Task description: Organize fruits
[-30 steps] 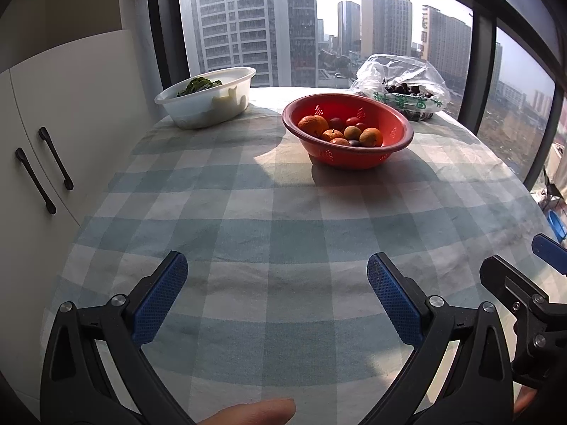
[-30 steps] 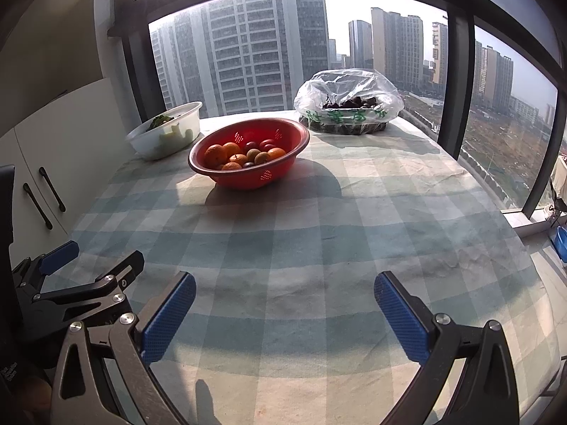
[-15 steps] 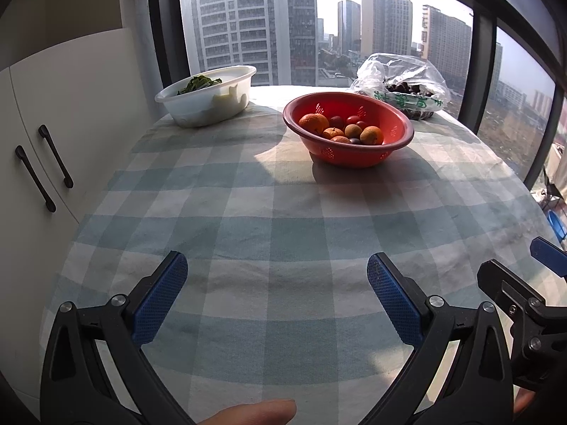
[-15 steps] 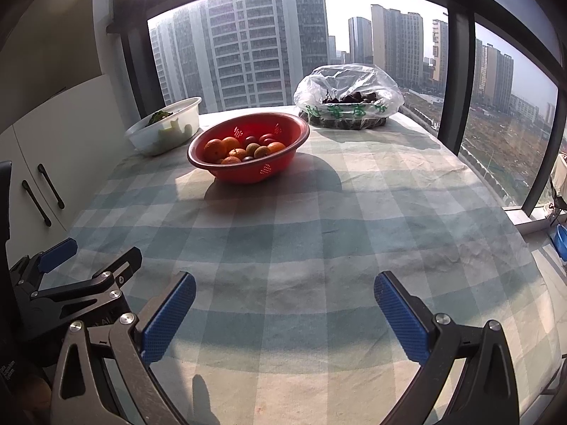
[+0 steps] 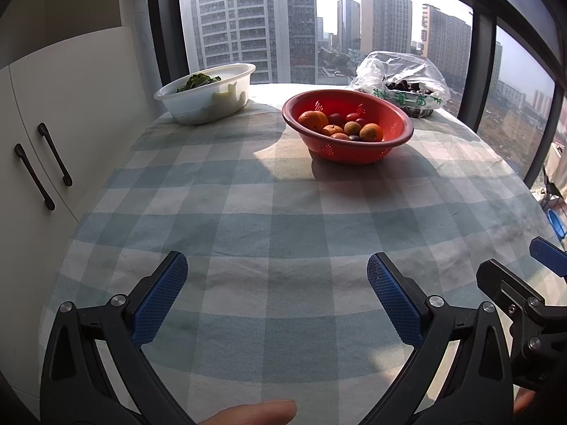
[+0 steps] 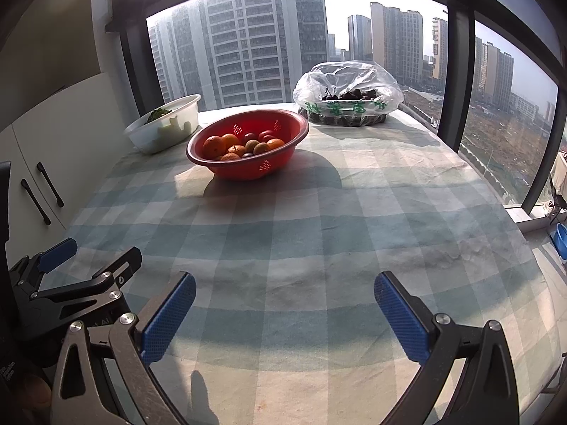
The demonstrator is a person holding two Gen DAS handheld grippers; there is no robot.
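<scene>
Left gripper (image 5: 276, 297) low in the left wrist view, blue-padded fingers (image 5: 159, 301) set wide apart with nothing between, hovering over the near part of the checked tablecloth (image 5: 283, 212) that covers the surface. Fingertip of a person (image 5: 255, 412) at the bottom edge of that frame. Right gripper (image 6: 283, 315) low in the right wrist view, fingers (image 6: 400, 322) likewise spread wide and empty; also glimpsed at the lower right edge of the left view, while the left gripper shows at the lower left of the right view. Red colander bowl (image 5: 347, 131) upper centre-right of the left frame, upper centre-left of the right frame, standing upright on the cloth, oval rim with its long axis running roughly left to right across both frames, opening facing up. Inside it, oranges (image 5: 313, 120) toward the left side, dark red plums (image 5: 336, 118) toward the back, smaller yellowish fruit in the middle. White plastic basin (image 5: 209, 94) with green leaves in the upper left, near the colander but apart from it. Clear plastic bag of dark cherries (image 6: 349, 97) behind and to the right of the colander, by the window. White cabinet doors (image 5: 42, 134) with black handles along the left edge.
</scene>
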